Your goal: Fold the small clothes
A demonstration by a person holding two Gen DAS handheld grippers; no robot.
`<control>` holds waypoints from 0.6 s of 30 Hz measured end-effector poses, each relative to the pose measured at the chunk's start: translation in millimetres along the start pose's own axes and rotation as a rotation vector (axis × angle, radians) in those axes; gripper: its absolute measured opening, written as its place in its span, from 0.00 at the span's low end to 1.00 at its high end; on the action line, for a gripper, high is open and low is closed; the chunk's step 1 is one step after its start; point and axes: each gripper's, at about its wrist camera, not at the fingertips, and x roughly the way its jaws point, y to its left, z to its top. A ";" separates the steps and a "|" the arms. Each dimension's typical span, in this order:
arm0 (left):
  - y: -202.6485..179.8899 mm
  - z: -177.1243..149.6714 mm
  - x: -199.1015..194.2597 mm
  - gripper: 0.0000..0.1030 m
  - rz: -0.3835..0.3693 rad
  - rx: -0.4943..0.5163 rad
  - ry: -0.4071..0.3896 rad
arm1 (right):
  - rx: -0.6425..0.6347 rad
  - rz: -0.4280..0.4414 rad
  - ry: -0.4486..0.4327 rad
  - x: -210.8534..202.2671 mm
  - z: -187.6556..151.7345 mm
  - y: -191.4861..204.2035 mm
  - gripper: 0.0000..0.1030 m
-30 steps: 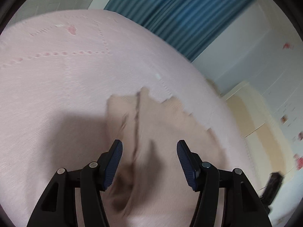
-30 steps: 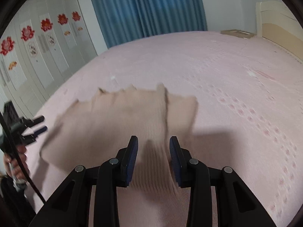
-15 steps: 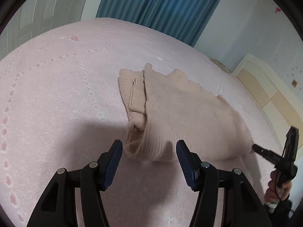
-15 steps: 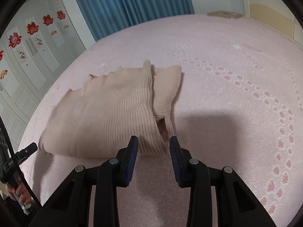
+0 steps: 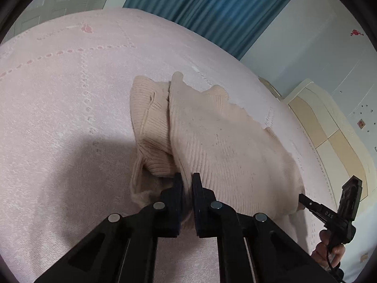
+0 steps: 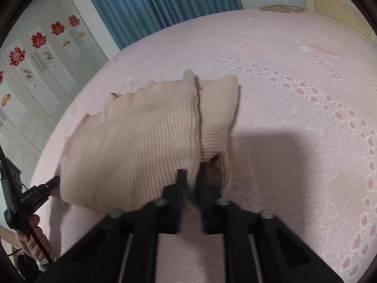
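Observation:
A beige ribbed knit sweater (image 5: 223, 141) lies folded on the pink bedspread (image 5: 59, 94), a sleeve doubled under one side. My left gripper (image 5: 187, 180) is shut on the sweater's near edge, with cloth pinched between its pads. In the same view my right gripper (image 5: 302, 198) touches the sweater's right corner. In the right wrist view the sweater (image 6: 141, 136) fills the middle and my right gripper (image 6: 192, 176), blurred, is shut on its near edge. The left gripper (image 6: 55, 180) meets the sweater's left corner there.
The pink bedspread (image 6: 294, 129) spreads wide around the sweater. Blue curtains (image 5: 212, 7) hang behind the bed, and a cream headboard (image 5: 329, 129) stands to the right. White wardrobe doors with red flower stickers (image 6: 35, 59) line the left. A hand (image 6: 35, 235) holds the other gripper.
Both grippers came down to the sweater's near edge and shut on it. Half a second ago their jaws stood open in front of the cloth.

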 end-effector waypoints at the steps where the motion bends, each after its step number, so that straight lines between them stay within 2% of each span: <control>1: 1.3 -0.5 -1.9 0.08 0.002 0.000 0.000 | 0.002 0.007 -0.003 -1.7 0.3 0.0 0.06; 4: 5.2 -7.1 -13.6 0.07 0.032 -0.008 -0.009 | 0.039 0.044 -0.006 -14.1 -1.7 -9.1 0.06; 8: 4.0 -13.9 -24.5 0.07 0.009 0.007 -0.003 | 0.069 0.082 -0.010 -29.4 -8.7 -16.9 0.06; 12: 1.0 -16.9 -25.3 0.07 0.042 0.048 0.003 | 0.063 0.040 0.005 -32.8 -18.3 -17.0 0.05; 15: 7.6 -16.1 -18.6 0.08 0.058 0.022 0.030 | 0.056 0.004 0.014 -29.4 -19.8 -15.9 0.06; 16: 9.8 -15.5 -18.0 0.09 0.061 0.007 0.039 | 0.054 -0.011 0.014 -29.0 -19.0 -16.5 0.10; 18: 12.2 -13.2 -18.4 0.12 0.047 -0.014 0.038 | 0.062 -0.011 0.006 -29.4 -17.2 -18.3 0.10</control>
